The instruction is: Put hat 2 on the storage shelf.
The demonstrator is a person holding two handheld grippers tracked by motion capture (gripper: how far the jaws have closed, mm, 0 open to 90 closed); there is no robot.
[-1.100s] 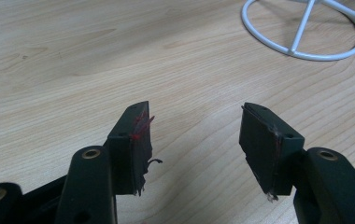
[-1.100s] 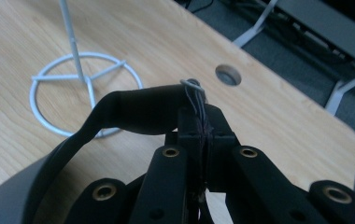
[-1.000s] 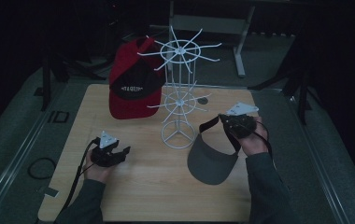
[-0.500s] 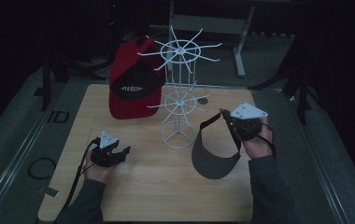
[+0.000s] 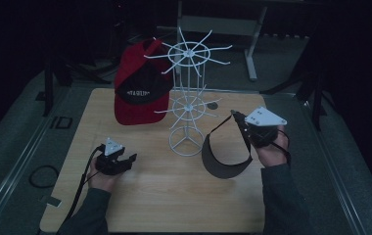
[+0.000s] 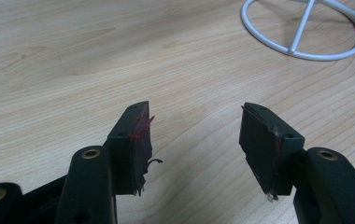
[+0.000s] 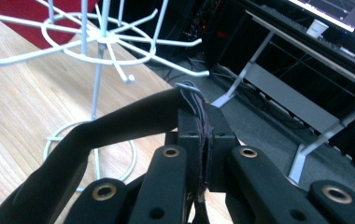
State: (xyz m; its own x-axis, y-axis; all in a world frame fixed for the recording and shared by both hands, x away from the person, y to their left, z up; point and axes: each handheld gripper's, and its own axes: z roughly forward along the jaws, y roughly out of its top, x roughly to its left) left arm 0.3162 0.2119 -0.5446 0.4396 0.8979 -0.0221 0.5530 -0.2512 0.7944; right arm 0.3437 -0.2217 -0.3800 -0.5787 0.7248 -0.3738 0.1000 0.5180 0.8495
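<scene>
We see the right gripper (image 5: 235, 117) right of centre in the high view, its jaws pressed together on the strap of a dark visor (image 5: 225, 156). The visor hangs off the table (image 5: 140, 196), just right of the rack's (image 5: 189, 93) base ring. Its brim sits low, toward the bottom of the frame, and its strap rises up and right to the jaws, so the long axis runs from lower left to upper right. In the right gripper view the strap (image 7: 119, 119) sweeps from the lower left corner up to the closed jaws at centre, with a few pale threads at the pinch.

The left gripper (image 5: 127, 160) rests low at the left of the high view, over bare wood; in its own view its jaws stand spread with nothing between them, and the rack's base ring (image 6: 306, 46) lies at the upper right.

The white wire rack stands at the middle of the table and carries a red cap (image 5: 140, 88) on its left-hand hooks. The cap's black front panel bears a line of white writing, too small for us to read.
</scene>
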